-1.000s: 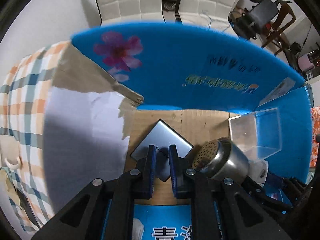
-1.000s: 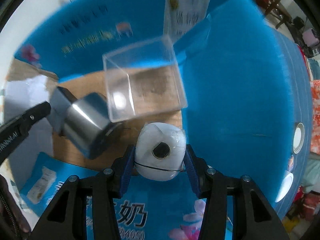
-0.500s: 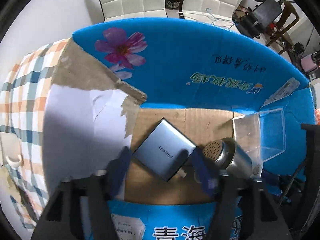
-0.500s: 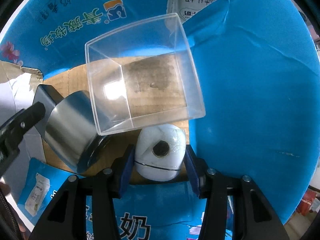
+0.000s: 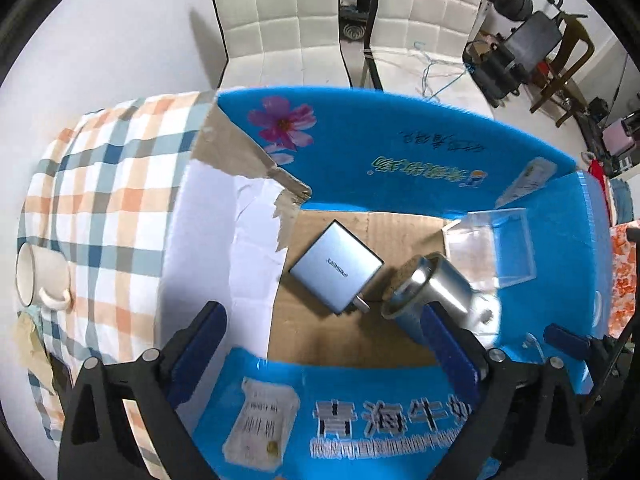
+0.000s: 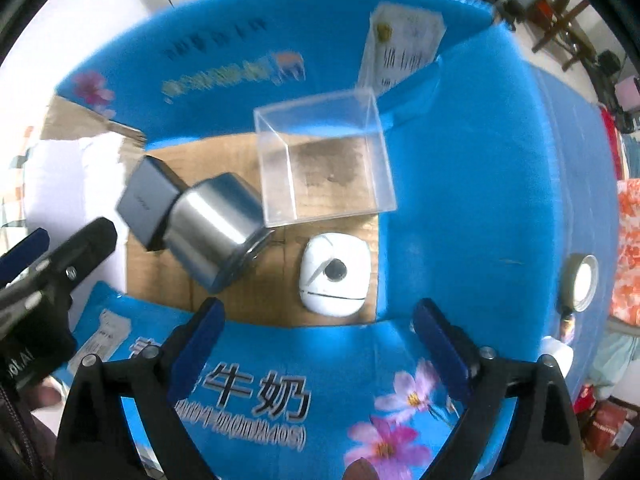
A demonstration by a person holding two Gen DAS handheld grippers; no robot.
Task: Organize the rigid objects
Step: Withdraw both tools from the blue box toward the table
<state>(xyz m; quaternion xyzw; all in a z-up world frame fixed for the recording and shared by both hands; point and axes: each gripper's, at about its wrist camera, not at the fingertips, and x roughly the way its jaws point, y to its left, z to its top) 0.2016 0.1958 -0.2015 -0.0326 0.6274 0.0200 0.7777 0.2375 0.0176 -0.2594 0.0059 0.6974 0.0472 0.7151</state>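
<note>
A blue cardboard box (image 5: 400,152) (image 6: 480,184) lies open with a brown floor. On that floor lie a grey charger block (image 5: 335,267) (image 6: 146,202), a silver metal cylinder (image 5: 434,292) (image 6: 216,230), a clear plastic box (image 5: 496,244) (image 6: 324,164) and a white rounded case (image 6: 334,274). My left gripper (image 5: 320,342) is open and empty above the box's near flap. My right gripper (image 6: 316,334) is open and empty just short of the white case.
The box stands on a checked tablecloth (image 5: 104,184). A white mug (image 5: 38,280) lies at the left. White chairs (image 5: 280,20) stand behind the table. A tape roll (image 6: 582,282) lies right of the box. My left gripper also shows at the left of the right wrist view (image 6: 52,264).
My left gripper let go of the grey charger, opened and pulled back. My right gripper let go of the white case, opened and pulled back; the case now lies on the box floor.
</note>
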